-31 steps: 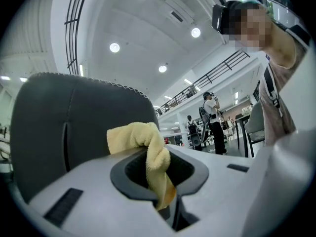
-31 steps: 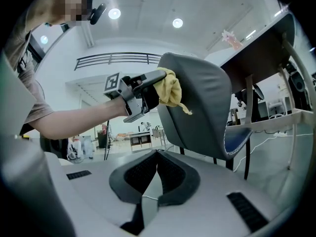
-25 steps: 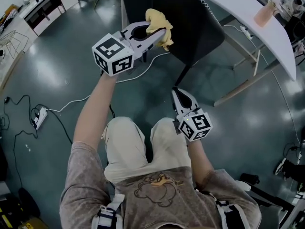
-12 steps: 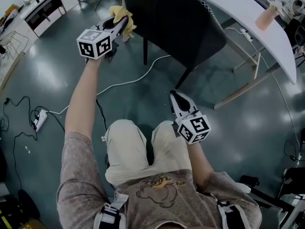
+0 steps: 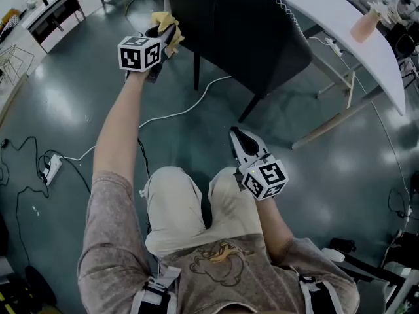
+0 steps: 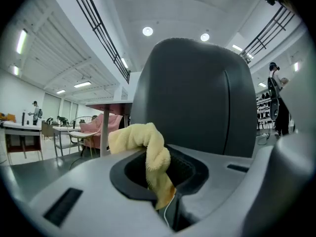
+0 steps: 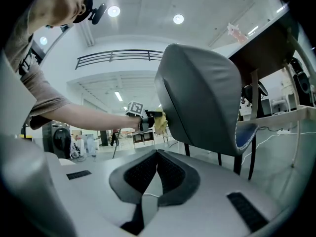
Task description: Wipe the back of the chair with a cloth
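Observation:
A dark grey chair (image 5: 242, 31) stands pushed under the white table, its back (image 6: 197, 98) toward me. My left gripper (image 5: 167, 31) is raised at the left edge of the chair back, shut on a yellow cloth (image 5: 165, 22). In the left gripper view the cloth (image 6: 148, 149) curls up out of the closed jaws, just short of the chair back. The right gripper view shows the cloth (image 7: 160, 122) beside the chair's (image 7: 202, 102) left edge. My right gripper (image 5: 241, 136) hangs low over my lap, shut and holding nothing.
A white table (image 5: 340, 25) runs along the chair's far side, a pinkish cup (image 5: 364, 23) on it. White and black cables (image 5: 170, 113) and a power strip (image 5: 52, 165) lie on the dark floor. Counters (image 5: 52, 5) stand at the far left.
My left gripper with the cloth swung from the middle of the chair back out to its left edge, then shifted slightly right. The right gripper has barely moved.

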{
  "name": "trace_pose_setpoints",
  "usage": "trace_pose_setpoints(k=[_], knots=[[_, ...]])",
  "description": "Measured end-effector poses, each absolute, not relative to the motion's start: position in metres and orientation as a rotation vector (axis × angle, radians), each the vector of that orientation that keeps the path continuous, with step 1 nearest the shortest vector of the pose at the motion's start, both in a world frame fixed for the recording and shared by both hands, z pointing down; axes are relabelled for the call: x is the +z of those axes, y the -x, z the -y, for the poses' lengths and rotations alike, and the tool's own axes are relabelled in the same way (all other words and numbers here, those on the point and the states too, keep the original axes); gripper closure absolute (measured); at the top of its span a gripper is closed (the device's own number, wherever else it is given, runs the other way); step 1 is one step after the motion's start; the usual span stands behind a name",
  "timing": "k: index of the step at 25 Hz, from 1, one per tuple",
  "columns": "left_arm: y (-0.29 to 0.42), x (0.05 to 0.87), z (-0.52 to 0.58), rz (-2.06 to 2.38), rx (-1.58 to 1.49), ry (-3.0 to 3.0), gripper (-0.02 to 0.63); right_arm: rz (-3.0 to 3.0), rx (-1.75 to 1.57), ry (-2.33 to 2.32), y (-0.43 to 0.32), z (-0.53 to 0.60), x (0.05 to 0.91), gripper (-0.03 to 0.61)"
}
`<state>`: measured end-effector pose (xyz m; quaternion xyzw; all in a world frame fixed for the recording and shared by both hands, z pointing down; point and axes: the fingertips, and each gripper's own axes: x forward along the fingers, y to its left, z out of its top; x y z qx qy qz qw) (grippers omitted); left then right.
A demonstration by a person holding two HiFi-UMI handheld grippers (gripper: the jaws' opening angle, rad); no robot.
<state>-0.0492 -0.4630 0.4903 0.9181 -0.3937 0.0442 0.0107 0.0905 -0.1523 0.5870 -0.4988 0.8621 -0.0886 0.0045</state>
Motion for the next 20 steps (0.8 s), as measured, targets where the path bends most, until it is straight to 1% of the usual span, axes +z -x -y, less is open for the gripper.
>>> trace_pose_setpoints(k=[8,20], knots=[[0.013,0.487,0.442,1.094,0.131,-2.945,0.551,-2.692,-0.282,1.589,-0.099,0.151,0.592,0.554],[-0.049,0.485,0.376,0.875,0.146,-3.06,0.551,-2.688,-0.284,1.582,-0.102,0.143,0.591,0.554]])
